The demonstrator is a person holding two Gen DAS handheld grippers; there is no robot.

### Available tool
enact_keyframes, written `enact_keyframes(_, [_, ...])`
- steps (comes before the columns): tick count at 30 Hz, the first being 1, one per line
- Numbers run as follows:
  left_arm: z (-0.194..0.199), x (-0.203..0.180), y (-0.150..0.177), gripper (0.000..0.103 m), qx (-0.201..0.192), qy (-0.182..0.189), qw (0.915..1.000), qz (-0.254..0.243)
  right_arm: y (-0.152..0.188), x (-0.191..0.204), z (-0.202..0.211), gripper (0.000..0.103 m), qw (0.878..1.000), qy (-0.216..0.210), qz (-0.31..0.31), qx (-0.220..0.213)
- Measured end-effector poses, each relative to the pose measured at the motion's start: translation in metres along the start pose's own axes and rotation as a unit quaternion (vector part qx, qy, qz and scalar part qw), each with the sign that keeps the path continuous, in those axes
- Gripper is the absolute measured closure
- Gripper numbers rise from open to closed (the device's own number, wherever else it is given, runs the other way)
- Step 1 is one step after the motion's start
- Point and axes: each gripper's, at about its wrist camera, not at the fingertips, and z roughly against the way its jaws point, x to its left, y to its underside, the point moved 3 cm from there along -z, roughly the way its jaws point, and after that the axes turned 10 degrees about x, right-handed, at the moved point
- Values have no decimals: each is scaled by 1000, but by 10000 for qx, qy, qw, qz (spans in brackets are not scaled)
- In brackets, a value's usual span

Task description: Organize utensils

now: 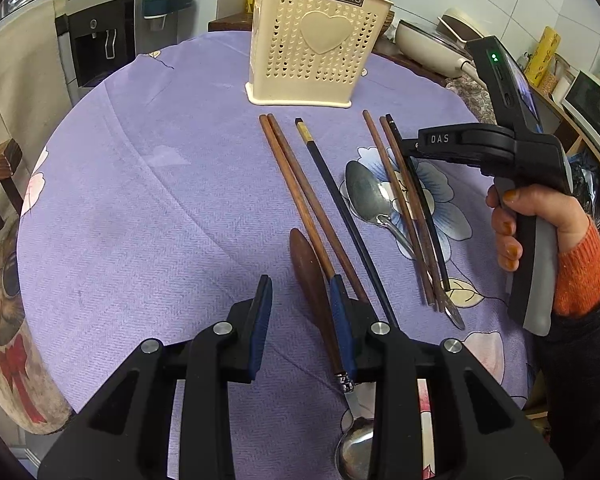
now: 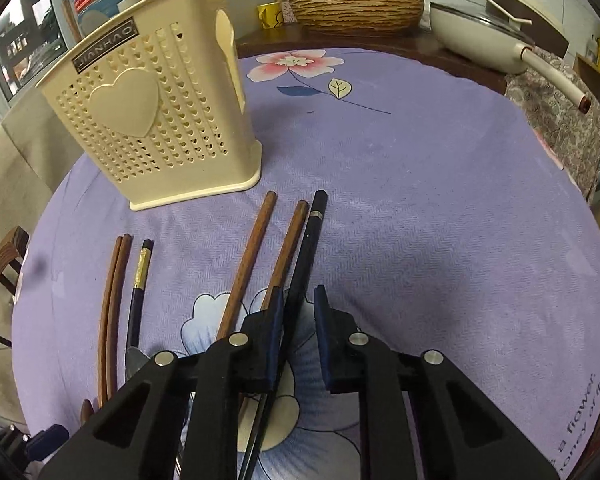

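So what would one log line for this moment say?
left gripper: open, at wooden-handled spoon | right gripper: open, black chopstick between fingers, not clamped | cream holder: upright

We see black grippers (image 1: 306, 320) with blue pads (image 1: 262, 316) and round silver screws (image 1: 223, 328). Ours on the right (image 1: 404, 146) says "DAS". Our sleeve (image 1: 582, 270) is orange under a black coat (image 1: 588, 360).
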Motion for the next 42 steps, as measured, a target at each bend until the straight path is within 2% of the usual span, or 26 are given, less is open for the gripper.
enact_keyframes(3, [0, 0, 0, 73, 12, 4, 10000, 1, -5, 0, -5, 91, 10000, 62, 1, 16])
enact_keyframes(12, [-4, -8, 0, 73, 88, 93, 9999, -13, -28, -6, -14, 91, 9995, -130, -281, 101])
enact_keyframes(15, [-8, -10, -2, 73, 98, 27, 9999, 9, -28, -5, -14, 91, 9997, -99, -224, 67])
enact_keyframes(20, [-14, -6, -5, 79, 137, -82, 9997, 172, -29, -7, -15, 91, 9994, -194, -257, 92])
enact_keyframes(34, [-27, -7, -20, 86, 334, -202, 9990, 220, -38, -2, -20, 91, 9996, -16, -280, 105])
enact_keyframes(42, [-29, -3, -28, 87, 403, -34, 9988, 269, -40, -2, -22, 94, 9995, 4, -299, 83])
